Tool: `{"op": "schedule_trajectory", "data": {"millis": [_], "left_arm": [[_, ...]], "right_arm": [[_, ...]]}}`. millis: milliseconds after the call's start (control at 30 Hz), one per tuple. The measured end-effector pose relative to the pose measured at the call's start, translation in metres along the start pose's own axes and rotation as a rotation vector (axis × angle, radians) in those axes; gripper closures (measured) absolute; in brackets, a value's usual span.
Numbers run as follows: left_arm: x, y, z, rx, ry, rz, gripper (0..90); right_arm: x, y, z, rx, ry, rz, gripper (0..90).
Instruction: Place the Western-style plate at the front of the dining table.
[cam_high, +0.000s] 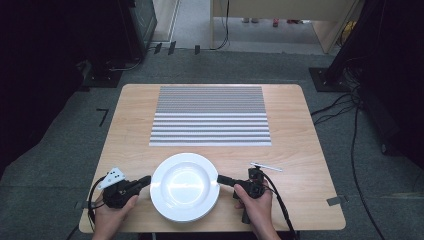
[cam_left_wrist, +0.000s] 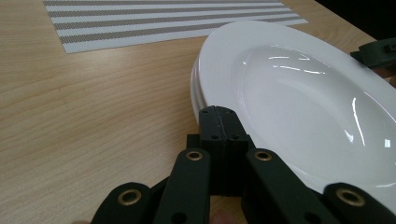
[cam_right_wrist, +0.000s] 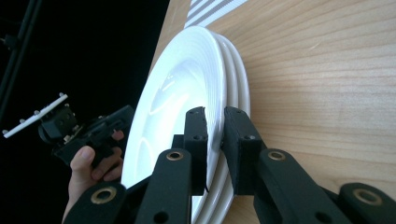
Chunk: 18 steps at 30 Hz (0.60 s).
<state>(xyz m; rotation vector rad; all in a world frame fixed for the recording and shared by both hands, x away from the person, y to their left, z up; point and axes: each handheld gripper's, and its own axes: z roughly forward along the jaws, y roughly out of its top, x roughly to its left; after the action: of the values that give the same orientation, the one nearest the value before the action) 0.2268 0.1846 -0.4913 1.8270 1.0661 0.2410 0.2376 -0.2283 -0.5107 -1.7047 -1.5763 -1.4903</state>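
1. I see the stack of round white ceramic plates (cam_high: 185, 186) at the near edge of the wooden table (cam_high: 125, 130), a grey striped woven placemat (cam_high: 210, 116) beyond it.
2. Left gripper (cam_left_wrist: 219, 122): jaws together beside the plates' rim, empty.
3. Right gripper (cam_right_wrist: 215, 126): jaws narrow, clamping the rims at the opposite side.
4. How many plates it grips I cannot tell.

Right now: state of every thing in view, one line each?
Left gripper: shut, empty, at the plates' rim.
Right gripper: shut on top plate, rim between its jaws.
Plate stack: three stacked, flat on table.
Striped placemat: flat, bare.
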Motion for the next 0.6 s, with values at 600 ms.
{"op": "schedule_trajectory", "data": {"millis": [600], "left_arm": [[0.0005,-0.0016,0.0023,0.009,0.001,-0.023,90.0]], "right_arm": [[0.0023,-0.0002,-0.0027,-0.003,0.034,0.025,84.3]]}}
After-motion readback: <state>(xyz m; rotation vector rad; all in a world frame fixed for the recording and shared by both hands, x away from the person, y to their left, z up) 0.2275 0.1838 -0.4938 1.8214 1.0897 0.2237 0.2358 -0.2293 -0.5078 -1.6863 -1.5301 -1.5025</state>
